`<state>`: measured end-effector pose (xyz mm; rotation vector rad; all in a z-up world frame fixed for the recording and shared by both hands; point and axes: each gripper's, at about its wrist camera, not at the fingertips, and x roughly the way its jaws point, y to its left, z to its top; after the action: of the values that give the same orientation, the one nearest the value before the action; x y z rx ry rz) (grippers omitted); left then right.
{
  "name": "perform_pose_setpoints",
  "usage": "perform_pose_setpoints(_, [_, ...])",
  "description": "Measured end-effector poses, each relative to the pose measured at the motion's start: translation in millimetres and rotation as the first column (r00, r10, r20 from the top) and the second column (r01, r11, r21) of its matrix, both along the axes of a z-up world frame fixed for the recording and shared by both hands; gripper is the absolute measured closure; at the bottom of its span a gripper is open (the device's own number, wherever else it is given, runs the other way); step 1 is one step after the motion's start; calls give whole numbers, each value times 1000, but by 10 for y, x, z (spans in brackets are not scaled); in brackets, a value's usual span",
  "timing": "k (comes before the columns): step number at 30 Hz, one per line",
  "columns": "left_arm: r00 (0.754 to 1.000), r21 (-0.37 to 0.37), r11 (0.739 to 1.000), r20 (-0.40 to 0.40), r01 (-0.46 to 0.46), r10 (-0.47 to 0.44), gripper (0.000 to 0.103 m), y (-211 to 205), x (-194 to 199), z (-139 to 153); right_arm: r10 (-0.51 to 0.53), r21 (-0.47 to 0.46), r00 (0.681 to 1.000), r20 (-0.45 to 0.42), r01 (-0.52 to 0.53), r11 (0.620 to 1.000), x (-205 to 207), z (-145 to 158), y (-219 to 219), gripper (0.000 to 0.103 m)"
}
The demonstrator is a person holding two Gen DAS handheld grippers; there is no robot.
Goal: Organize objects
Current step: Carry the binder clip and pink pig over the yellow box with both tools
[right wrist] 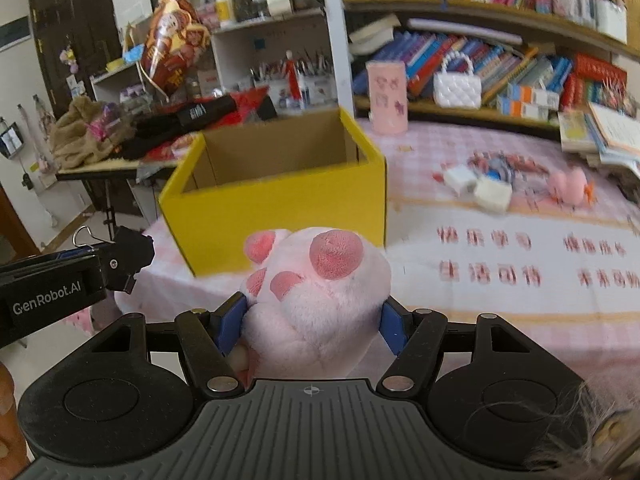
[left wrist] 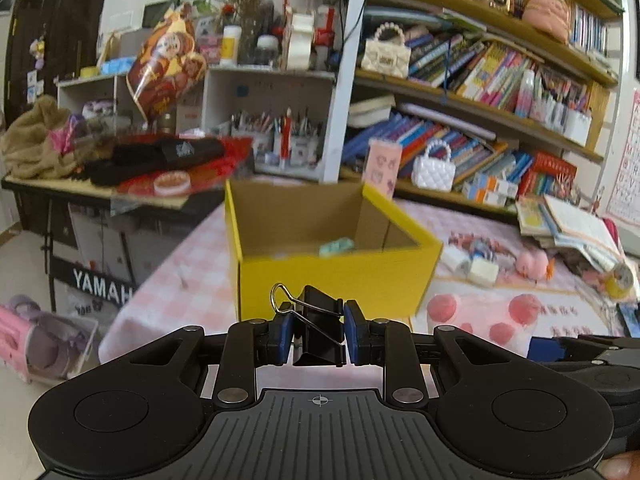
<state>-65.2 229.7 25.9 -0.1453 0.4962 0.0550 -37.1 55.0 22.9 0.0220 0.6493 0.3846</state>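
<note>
Left gripper clamped on a clip; right gripper clamped on a plush paw, both level, side by side.

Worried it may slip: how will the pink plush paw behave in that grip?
The pink plush paw looks soft, bulging between the right gripper pads, so it probably squashes rather than slips. Likely light for its size, and unlikely to roll far.

A home study — crammed bookshelves; pink checked tablecloth; Yamaha keyboard — toys about.

Bright, even daylight; fisheye-bent edges, background seemingly motion-blurred, dark corners.
</note>
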Motion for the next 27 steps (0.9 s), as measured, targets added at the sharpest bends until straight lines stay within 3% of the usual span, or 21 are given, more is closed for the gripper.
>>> perform_pose_setpoints(8, [996,13,999,86,-39,38,78,152,614,280,35,-7,987,155,-34,999,699,352,168,37])
perform_pose_setpoints(12, [996,0,999,72,-53,53,78,225,1023,306,87,-53,980,178,-79,995,1148,356,321,37])
perform_pose_setpoints(18, [995,-49,994,-52,-93,91,78,371,1710,56,229,-191,969,88,-209,959,1821,89,590,36])
perform_pose_setpoints(23, [978,-83,988,-174,-130,115,78,449,2174,-247,342,-314,940,5,-323,893,2199,-118,830,38])
perform_pose_setpoints(27, [964,-62,989,-240,-132,113,78,422,2383,-368,383,-369,920,-80,-384,846,2408,-289,942,38])
